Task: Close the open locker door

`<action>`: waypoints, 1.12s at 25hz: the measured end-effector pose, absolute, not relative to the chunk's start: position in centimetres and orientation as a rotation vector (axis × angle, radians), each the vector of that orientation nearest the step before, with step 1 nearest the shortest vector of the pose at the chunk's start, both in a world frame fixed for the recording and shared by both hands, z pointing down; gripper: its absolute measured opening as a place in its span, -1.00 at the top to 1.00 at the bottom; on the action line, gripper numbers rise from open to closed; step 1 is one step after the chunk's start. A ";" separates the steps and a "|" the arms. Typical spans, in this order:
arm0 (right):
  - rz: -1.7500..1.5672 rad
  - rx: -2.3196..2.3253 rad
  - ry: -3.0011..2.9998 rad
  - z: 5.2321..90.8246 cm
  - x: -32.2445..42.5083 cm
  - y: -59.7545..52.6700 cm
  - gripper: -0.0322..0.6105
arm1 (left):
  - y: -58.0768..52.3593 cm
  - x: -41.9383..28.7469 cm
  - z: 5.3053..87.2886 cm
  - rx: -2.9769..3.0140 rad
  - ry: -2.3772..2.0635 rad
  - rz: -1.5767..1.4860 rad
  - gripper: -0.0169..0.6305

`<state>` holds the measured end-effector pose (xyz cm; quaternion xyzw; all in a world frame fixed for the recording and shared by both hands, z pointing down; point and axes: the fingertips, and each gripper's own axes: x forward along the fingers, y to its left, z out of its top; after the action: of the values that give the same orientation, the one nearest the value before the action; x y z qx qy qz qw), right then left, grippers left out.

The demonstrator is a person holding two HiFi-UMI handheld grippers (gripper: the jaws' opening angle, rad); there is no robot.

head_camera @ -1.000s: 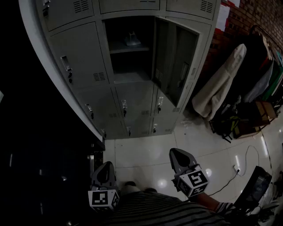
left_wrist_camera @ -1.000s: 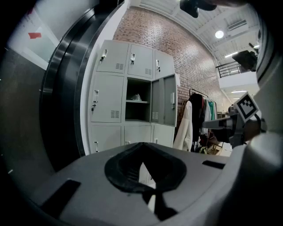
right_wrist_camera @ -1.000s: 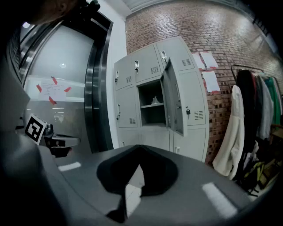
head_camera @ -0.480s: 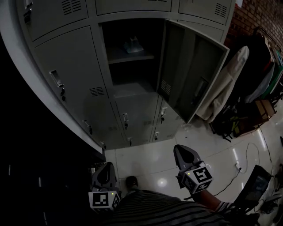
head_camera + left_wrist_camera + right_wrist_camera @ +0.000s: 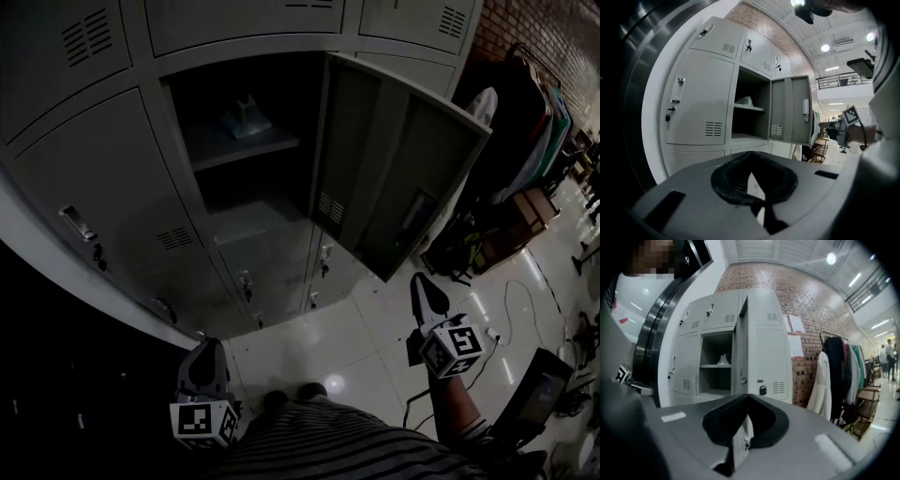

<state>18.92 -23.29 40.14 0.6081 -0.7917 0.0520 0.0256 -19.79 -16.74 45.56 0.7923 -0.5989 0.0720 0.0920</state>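
Note:
The grey locker bank fills the head view. One middle compartment stands open, and its door (image 5: 394, 178) swings out to the right with its inner face showing. A small pale object (image 5: 246, 117) sits on the shelf inside. My right gripper (image 5: 424, 281) is shut and empty, just below and right of the door's lower free corner, not touching it. My left gripper (image 5: 204, 349) hangs low at the left, shut and empty. The left gripper view shows the door (image 5: 790, 110) beyond the left gripper (image 5: 751, 157). In the right gripper view the door (image 5: 742, 352) is edge-on past the right gripper (image 5: 747, 399).
A clothes rack (image 5: 530, 103) with hanging coats stands against the brick wall, right of the lockers. Bags (image 5: 520, 211) and cables (image 5: 511, 305) lie on the shiny tiled floor. A dark device (image 5: 539, 398) sits at the lower right. A black cabinet (image 5: 66, 375) bounds the left.
The lockers have come nearer and shifted left in the head view. My right gripper has moved up and to the right, towards the open door. The left gripper has stayed low.

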 end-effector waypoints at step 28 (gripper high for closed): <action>0.111 1.435 -2.773 37.9 9.9 -24.4 0.89 | -18.4 -17.1 44.4 2.261 -1.833 0.249 0.94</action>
<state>9.94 -24.45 37.87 0.4594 -0.8875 0.0355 0.0088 -17.11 -18.44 44.42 0.7693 -0.6236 0.0849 0.1098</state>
